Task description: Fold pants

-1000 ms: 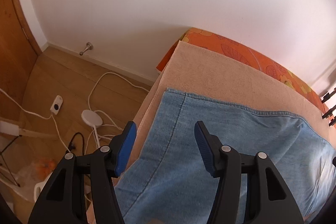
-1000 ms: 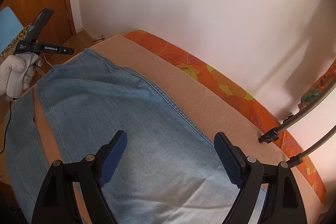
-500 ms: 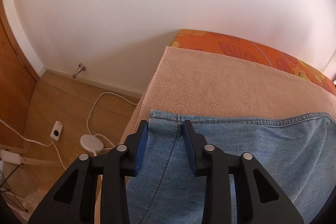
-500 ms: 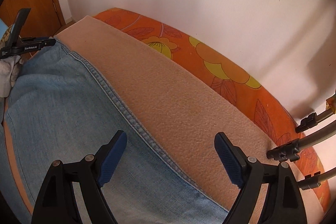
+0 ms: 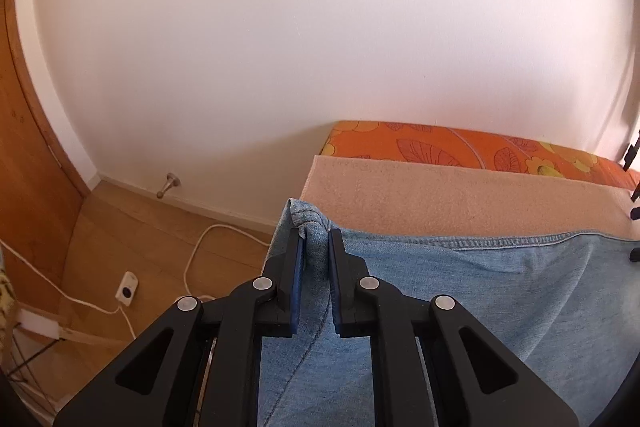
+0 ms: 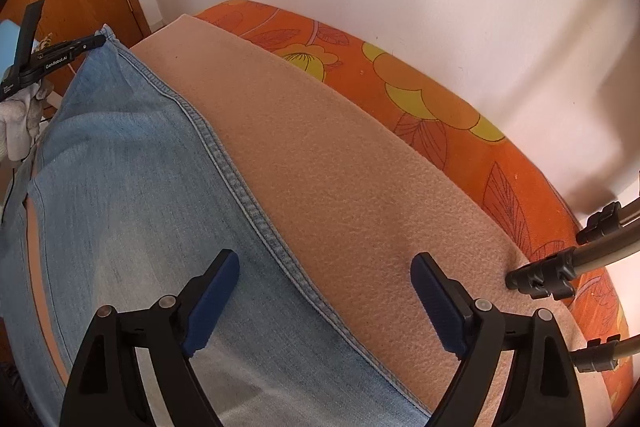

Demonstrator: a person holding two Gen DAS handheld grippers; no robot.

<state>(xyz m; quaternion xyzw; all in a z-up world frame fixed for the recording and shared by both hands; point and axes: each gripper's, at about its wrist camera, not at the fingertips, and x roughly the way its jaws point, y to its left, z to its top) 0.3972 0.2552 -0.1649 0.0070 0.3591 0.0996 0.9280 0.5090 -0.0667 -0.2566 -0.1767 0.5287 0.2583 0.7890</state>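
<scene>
The pants [image 6: 132,187] lie flat on a beige blanket [image 6: 340,155] spread over the bed [image 6: 440,107], with one stitched long edge running diagonally under the right gripper [image 6: 324,303]. The left gripper [image 5: 316,259] has just been closing; its jaws now stand narrow, pinching a bunched corner of the denim at the end of the garment near the bed's edge. In the right wrist view that corner is seen raised slightly off the blanket, held by a gloved hand [image 6: 20,123].

The right gripper's jaws stand wide and hold nothing. They straddle the stitched edge, one pad over denim, the other over bare blanket.

Recommended procedure for the step in hand, judged to be securing a second grasp before the fold:

1. Lower the right gripper until the pads bracket the stitched edge, then close on both fabric layers.
2. Avoid catching the blanket; the pad on that side sits directly above it.
3. Keep the left grasp firm and lift both ends together, so the denim stays taut and does not sag.

A tripod [image 6: 560,267] stands close at the right; the fold path should stay clear of it.
</scene>
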